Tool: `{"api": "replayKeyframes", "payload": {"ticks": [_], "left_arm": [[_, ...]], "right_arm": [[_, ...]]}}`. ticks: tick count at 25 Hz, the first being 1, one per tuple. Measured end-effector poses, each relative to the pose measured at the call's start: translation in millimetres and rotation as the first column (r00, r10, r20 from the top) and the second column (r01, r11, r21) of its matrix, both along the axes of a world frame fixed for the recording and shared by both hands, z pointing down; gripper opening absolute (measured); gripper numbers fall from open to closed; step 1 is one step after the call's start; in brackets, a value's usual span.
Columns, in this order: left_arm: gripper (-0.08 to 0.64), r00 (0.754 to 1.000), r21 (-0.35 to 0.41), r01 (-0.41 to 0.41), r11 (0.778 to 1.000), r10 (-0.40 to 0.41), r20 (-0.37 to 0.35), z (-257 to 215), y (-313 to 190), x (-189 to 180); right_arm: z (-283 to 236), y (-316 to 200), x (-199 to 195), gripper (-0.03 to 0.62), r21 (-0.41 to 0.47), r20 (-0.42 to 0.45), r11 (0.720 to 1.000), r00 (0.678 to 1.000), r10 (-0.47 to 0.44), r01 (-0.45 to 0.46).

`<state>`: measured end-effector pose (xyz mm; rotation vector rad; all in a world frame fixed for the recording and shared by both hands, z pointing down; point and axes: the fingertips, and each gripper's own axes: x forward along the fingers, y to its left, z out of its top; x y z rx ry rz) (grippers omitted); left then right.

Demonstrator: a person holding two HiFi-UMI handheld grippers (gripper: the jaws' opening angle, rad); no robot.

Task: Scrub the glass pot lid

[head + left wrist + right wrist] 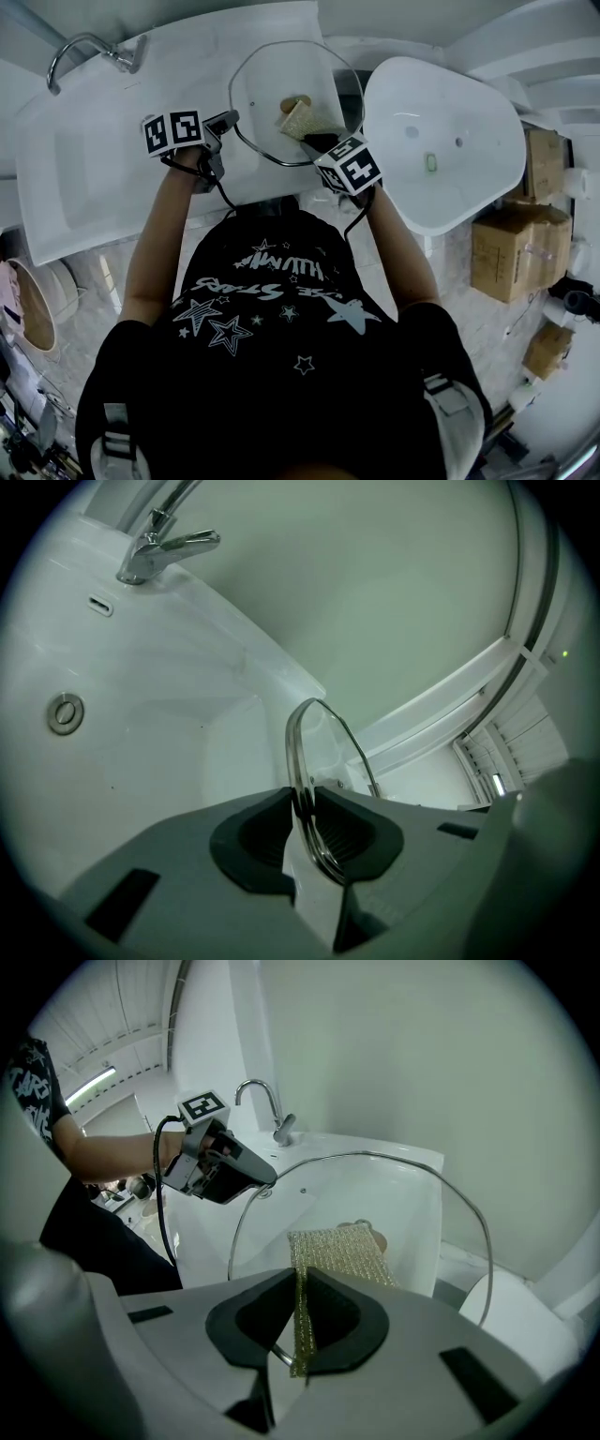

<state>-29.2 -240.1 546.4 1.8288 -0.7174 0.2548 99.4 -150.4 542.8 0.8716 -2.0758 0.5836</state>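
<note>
Currently left gripper [305, 822] clamps the left rim of the glass pot lid [272, 94], upper centre, over the sink [94, 187] edge. Right gripper [302, 1321] pinches a mesh scrubber [342, 1252] against the glass; faucet [84, 52] well clear, upper left.

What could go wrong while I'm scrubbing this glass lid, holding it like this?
The left gripper pinches only the thin rim of the glass lid; scrubbing pressure could twist it loose, and it might drop onto the hard sink and crack. The right gripper holds the scrub cloth by one edge, so it may slip out.
</note>
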Motion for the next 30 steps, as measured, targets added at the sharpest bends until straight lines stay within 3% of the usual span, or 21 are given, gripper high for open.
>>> {"api": "replayKeyframes", "payload": {"ticks": [5,12,17,24,30], "left_arm": [[0.077,0.999,-0.001,-0.045,0.999,0.045,-0.03,-1.3,-0.1,-0.6],[0.078,0.99,0.024,-0.108,0.994,0.11,-0.093,-8.3,0.4,2.8],[0.098,0.982,0.041,-0.129,0.991,0.133,-0.133,-11.5,1.8,2.4],[0.107,0.985,0.064,-0.089,0.994,0.097,-0.14,-14.0,1.6,-15.4],[0.107,0.992,0.095,-0.025,0.995,0.036,-0.118,-23.3,11.8,-35.5]], "right_arm": [[-3.0,-4.7,-2.9,0.038,0.033,-0.02,0.999,0.999,0.041,-0.04],[-15.3,-17.0,-2.3,0.038,0.083,-0.001,0.988,0.991,0.134,-0.134],[-21.9,-25.3,-8.5,0.037,0.105,0.022,0.982,0.988,0.153,-0.154],[-27.5,-33.2,-16.8,0.034,0.16,0.037,0.976,0.989,0.143,-0.147],[-41.0,-27.3,-10.9,0.032,0.225,0.094,0.955,0.98,0.177,-0.194]]}}
